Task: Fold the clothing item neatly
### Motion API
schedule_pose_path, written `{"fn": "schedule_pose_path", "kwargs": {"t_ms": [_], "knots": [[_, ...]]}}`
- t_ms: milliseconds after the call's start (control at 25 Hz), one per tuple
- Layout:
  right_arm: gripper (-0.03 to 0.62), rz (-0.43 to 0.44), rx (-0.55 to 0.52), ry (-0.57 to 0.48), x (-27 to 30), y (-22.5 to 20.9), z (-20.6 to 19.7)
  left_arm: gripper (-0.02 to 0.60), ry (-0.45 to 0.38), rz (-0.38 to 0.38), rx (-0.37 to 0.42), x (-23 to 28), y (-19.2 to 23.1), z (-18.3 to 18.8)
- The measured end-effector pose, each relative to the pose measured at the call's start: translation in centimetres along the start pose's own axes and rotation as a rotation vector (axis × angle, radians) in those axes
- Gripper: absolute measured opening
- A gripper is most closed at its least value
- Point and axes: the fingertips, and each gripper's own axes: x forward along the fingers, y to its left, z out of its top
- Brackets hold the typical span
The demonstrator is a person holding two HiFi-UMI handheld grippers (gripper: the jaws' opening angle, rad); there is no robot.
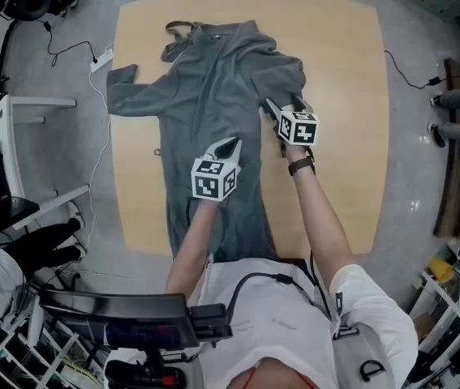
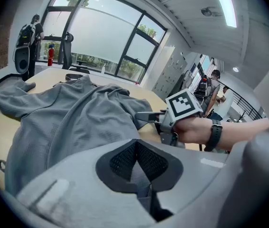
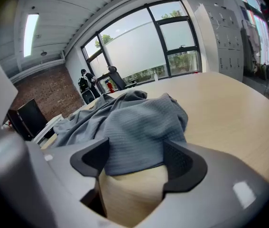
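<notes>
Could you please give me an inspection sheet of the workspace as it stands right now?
Surface: wooden table, bare around the garment.
Job's things: grey garment spread out, rumpled, reaching the near edge.
Clutter: nothing seen on the table.
Grippers: left gripper shut, over the garment; cannot tell whether it pinches cloth. Right gripper open, the garment's edge between its jaws.
Cables: white cable on the floor left of the table; black cable on the floor to its right.
Surroundings: white shelf at left, windows, bystanders far off.
</notes>
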Motion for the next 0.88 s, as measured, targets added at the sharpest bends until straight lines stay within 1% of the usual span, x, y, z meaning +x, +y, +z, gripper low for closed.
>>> {"fn": "schedule_pose_path", "kwargs": {"t_ms": [80, 120, 160, 200, 240, 280, 360, 400, 520, 600, 680, 760, 800, 880], "knots": [[0.327, -0.098, -0.037, 0.000, 0.7, -1.0, 0.7, 0.000, 0.007, -0.005, 0.002, 0.0, -0.5, -0.1], [0.297, -0.151, -0.069, 0.001, 0.9, -1.2, 0.9, 0.000, 0.010, -0.003, 0.006, -0.2, -0.5, -0.2], [0.249, -0.195, -0.106, 0.001, 1.0, -1.2, 1.0, 0.000, 0.015, 0.002, 0.010, -0.5, -0.3, -0.3], [0.173, -0.223, -0.139, -0.001, 1.0, -1.1, 0.9, 0.000, 0.020, 0.009, 0.011, -0.7, 0.0, -0.4], [0.075, -0.230, -0.153, -0.009, 0.8, -1.3, 0.8, 0.000, 0.024, 0.016, 0.009, -1.0, 0.3, -0.6], [0.040, -0.222, -0.140, -0.026, 0.4, -1.7, 0.6, 0.000, 0.026, 0.020, 0.004, -1.1, 0.4, -0.7], [0.038, -0.218, -0.062, -0.073, -1.9, -4.1, 0.9, 0.000, 0.022, 0.021, -0.003, -1.3, 0.5, -0.6], [0.038, -0.244, -0.028, -0.103, -3.7, -6.0, 1.4, 0.000, 0.017, 0.018, -0.003, -1.3, 0.5, -0.4], [0.038, -0.384, 0.014, -0.195, -11.0, -13.8, 3.6, 0.000, 0.006, 0.013, -0.004, -1.5, 0.5, -0.1], [0.038, -0.480, 0.018, -0.220, -16.0, -19.4, 4.8, 0.000, 0.001, 0.014, -0.012, -1.8, 0.6, -0.1], [0.038, -0.571, -0.014, -0.202, -20.3, -24.5, 5.8, 0.000, -0.004, 0.017, -0.021, -2.2, 0.7, -0.3], [0.038, -0.646, -0.080, -0.151, -23.3, -28.8, 6.4, 0.000, -0.009, 0.018, -0.024, -2.8, 0.7, -0.6], [0.038, -0.668, -0.108, -0.115, -24.2, -30.4, 6.5, 0.000, -0.012, 0.017, -0.023, -3.2, 0.7, -0.8], [0.038, -0.681, -0.133, -0.047, -24.9, -32.9, 6.3, 0.000, -0.014, 0.018, -0.023, -4.1, 0.9, -1.2]]}}
